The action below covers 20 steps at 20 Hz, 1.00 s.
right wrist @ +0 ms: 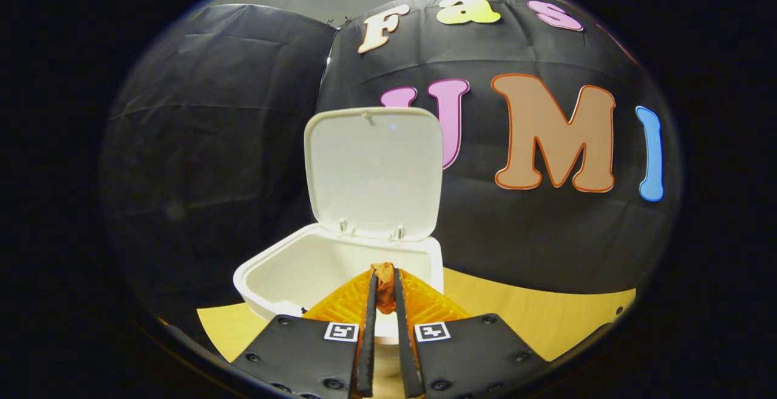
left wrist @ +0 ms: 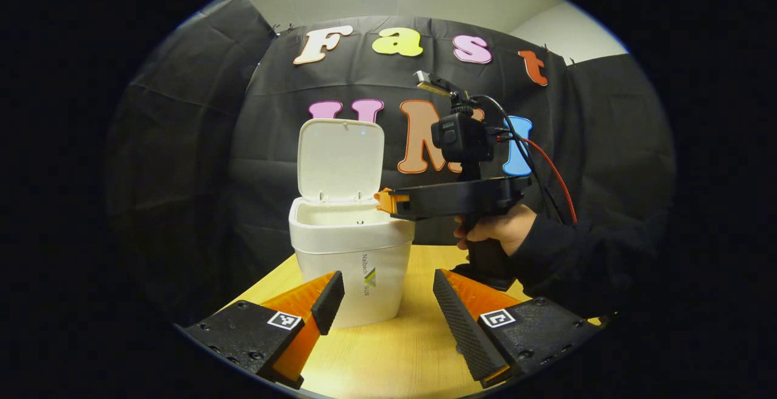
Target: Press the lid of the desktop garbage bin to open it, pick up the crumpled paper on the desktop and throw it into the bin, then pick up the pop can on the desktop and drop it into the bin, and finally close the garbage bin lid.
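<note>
A white desktop bin (left wrist: 352, 253) stands on the wooden worktop (left wrist: 388, 356) with its lid (left wrist: 340, 161) swung upright. The right claw (right wrist: 383, 286), nearly closed, pinches a small crumpled wad of paper (right wrist: 384, 289) between its fingers, directly above the open mouth of the bin (right wrist: 340, 271), near its front rim.

In the left gripper view that same claw (left wrist: 383, 200) reaches in level from the right, its tip just over the bin's right-hand rim. A hand (left wrist: 495, 232) in a dark sleeve (left wrist: 564, 259) grips the handle below the body, held roughly horizontal. The left claw (left wrist: 382, 296) hangs released, jaws spread wide, low over the worktop in front of the bin and touching nothing.

By these frames the job appears to be at the paper drop, lid already open. The main hazard is the release point: the wad sits close to the rim rather than over the middle of the opening, so letting go here could bounce it off the edge onto the worktop. A light, creased wad may also cling to a ridged pad rather than fall. A nudge against the upright lid could tip it shut early. The pop can's whereabouts cannot be told
</note>
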Each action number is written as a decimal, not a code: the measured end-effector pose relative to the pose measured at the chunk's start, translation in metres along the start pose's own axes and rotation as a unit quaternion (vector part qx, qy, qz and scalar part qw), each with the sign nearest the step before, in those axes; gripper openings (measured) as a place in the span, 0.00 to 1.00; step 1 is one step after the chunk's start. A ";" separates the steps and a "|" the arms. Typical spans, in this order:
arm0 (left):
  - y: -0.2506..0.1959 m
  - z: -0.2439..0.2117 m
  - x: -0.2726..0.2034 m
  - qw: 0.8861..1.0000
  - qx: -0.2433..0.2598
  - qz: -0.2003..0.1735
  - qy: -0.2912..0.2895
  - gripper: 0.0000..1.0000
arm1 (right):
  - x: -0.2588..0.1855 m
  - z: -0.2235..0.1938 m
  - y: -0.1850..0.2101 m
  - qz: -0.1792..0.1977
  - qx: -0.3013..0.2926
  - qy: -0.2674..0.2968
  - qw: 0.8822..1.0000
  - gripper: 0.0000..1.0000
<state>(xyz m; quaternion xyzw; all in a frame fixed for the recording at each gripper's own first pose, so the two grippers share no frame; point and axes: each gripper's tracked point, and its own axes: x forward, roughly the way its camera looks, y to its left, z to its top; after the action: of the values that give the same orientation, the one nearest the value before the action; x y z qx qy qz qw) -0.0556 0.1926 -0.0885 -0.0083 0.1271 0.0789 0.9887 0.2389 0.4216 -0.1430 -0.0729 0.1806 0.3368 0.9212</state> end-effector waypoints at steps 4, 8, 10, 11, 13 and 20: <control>0.004 -0.001 0.006 1.000 -0.002 0.001 0.000 0.94 | -0.010 -0.010 0.009 0.004 0.000 0.007 1.000 0.40; -0.009 0.003 0.011 1.000 -0.002 -0.009 -0.005 0.93 | -0.047 0.019 -0.011 -0.017 -0.011 -0.042 0.999 0.63; -0.024 0.005 0.015 1.000 -0.002 -0.022 -0.010 0.93 | -0.079 0.033 -0.033 -0.035 -0.007 -0.070 0.997 0.77; -0.034 0.007 0.017 0.999 0.000 -0.030 -0.012 0.93 | -0.099 0.041 -0.044 -0.045 -0.002 -0.085 0.995 0.73; -0.055 0.007 0.021 0.999 0.006 -0.047 -0.016 0.93 | -0.139 0.051 -0.072 -0.077 0.004 -0.119 0.990 0.78; -0.132 -0.001 0.028 0.994 0.009 -0.105 -0.014 0.93 | -0.277 0.040 -0.181 -0.201 0.018 -0.183 0.962 0.81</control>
<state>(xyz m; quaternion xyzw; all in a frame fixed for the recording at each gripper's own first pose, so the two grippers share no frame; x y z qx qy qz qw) -0.0086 0.0668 -0.0971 -0.0116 0.1120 -0.0268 0.9933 0.1707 0.1290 0.0020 -0.0279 -0.0034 0.1492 0.9884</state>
